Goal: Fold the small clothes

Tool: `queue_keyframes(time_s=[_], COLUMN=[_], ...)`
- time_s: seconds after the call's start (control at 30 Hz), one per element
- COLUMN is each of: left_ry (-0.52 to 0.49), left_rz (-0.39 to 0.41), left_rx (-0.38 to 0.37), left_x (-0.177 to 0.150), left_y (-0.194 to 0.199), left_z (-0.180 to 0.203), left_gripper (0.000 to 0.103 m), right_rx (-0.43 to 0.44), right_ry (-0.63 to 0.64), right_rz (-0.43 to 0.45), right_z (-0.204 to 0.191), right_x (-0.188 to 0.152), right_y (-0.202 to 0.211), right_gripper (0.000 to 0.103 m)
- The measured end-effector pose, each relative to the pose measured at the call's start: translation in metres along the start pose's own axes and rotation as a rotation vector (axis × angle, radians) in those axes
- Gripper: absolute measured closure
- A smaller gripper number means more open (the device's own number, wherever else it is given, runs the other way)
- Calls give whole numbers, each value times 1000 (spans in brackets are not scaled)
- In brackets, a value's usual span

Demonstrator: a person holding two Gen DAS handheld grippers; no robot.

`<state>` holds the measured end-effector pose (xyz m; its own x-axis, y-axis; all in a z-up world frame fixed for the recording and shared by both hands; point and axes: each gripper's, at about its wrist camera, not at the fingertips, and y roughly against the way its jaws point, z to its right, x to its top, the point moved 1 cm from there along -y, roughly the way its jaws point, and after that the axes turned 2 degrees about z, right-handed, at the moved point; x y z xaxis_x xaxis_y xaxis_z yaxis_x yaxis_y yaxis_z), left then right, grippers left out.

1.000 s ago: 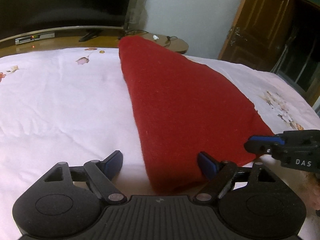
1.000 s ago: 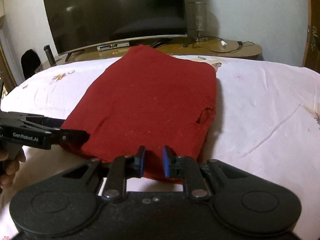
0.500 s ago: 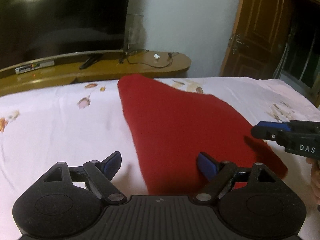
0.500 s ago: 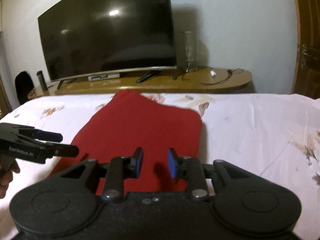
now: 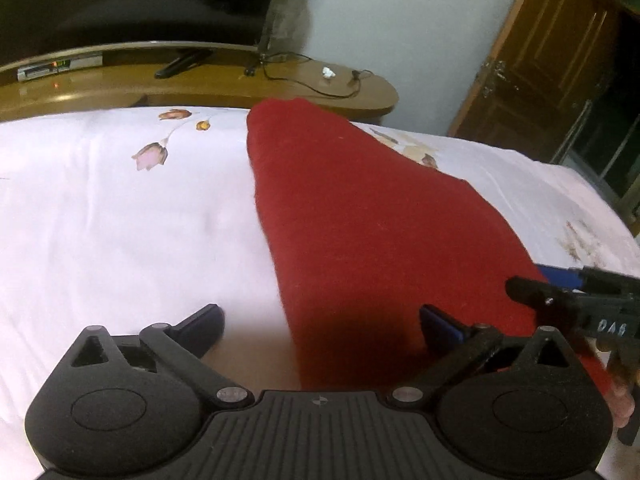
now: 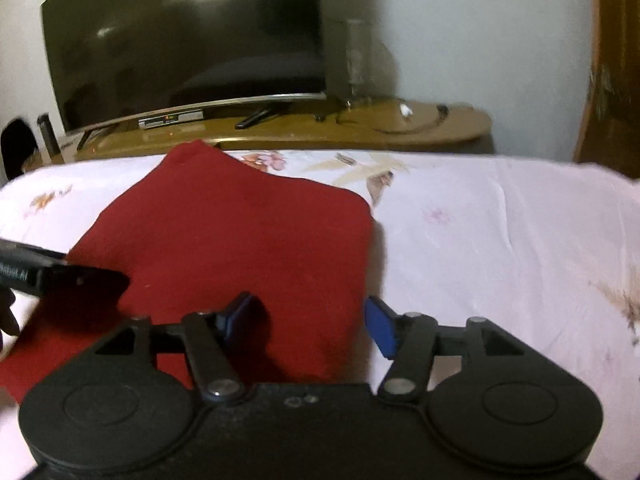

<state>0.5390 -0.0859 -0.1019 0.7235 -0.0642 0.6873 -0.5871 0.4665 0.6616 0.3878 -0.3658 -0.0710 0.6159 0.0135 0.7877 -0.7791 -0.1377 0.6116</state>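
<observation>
A folded red garment [image 5: 360, 232] lies flat on the white floral bedsheet [image 5: 120, 220]. My left gripper [image 5: 320, 328] is open and empty, its jaws wide apart over the garment's near left corner. My right gripper [image 6: 312, 320] is open and empty above the garment's [image 6: 240, 240] near right edge. The right gripper's tips also show at the right of the left wrist view [image 5: 560, 296]. The left gripper's tip shows at the left of the right wrist view [image 6: 80, 280].
A wooden TV stand [image 6: 280, 128] with a large dark TV [image 6: 180, 40] stands past the bed's far edge. A brown wooden door [image 5: 540, 60] is at the right. The white sheet [image 6: 500, 240] spreads on both sides of the garment.
The right gripper has opened from nearly shut to wide apart. Both grippers rose and pulled back, then dropped toward the garment again. The garment lies still.
</observation>
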Motion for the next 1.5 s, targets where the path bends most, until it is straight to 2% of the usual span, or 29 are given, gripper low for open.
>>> queue_keyframes(time_s=[0.07,0.17,0.33,0.4,0.57,0.6,0.7,0.83,0.9,1.0,1.17,1.3,1.5], left_ry=[39,86,130,122,95,89,67,37,32,24,44,56,148], left_rz=[-15,-43,-101,-122,-139,-137,-117,-66,-35,-7,49,74,54], left_rx=[-45,-138,-239,-262,-318,-322,-307,-283,-287,-301,-302,-244,-145], left_x=[0,-1,5,8,14,15,14,10,10,12,12,5,-18], left_y=[4,6,-1,-7,-23,-25,-25,-14,-5,16,73,131,201], left_z=[-10,-25,-44,-45,-36,-34,-28,-18,-15,-19,-56,-110,-215], left_gripper=[0,2,9,11,12,20,37,51,56,57,57,57,56], right_rx=[51,146,335,377,439,455,498,490,462,453,480,527,645], right_ry=[-95,-249,-451,-496,-459,-444,-414,-436,-392,-358,-298,-267,-262], right_rz=[-22,-53,-227,-233,-243,-245,-233,-198,-178,-139,-111,-104,-161], right_z=[17,48,82,88,74,72,56,47,37,25,-17,-80,-193], right_x=[1,-3,-14,-12,-2,3,5,1,4,15,40,53,56], right_y=[11,25,5,-3,-23,-28,-40,-40,-32,-16,3,5,-30], right_gripper=[47,44,42,44,44,49,53,63,65,67,67,67,66])
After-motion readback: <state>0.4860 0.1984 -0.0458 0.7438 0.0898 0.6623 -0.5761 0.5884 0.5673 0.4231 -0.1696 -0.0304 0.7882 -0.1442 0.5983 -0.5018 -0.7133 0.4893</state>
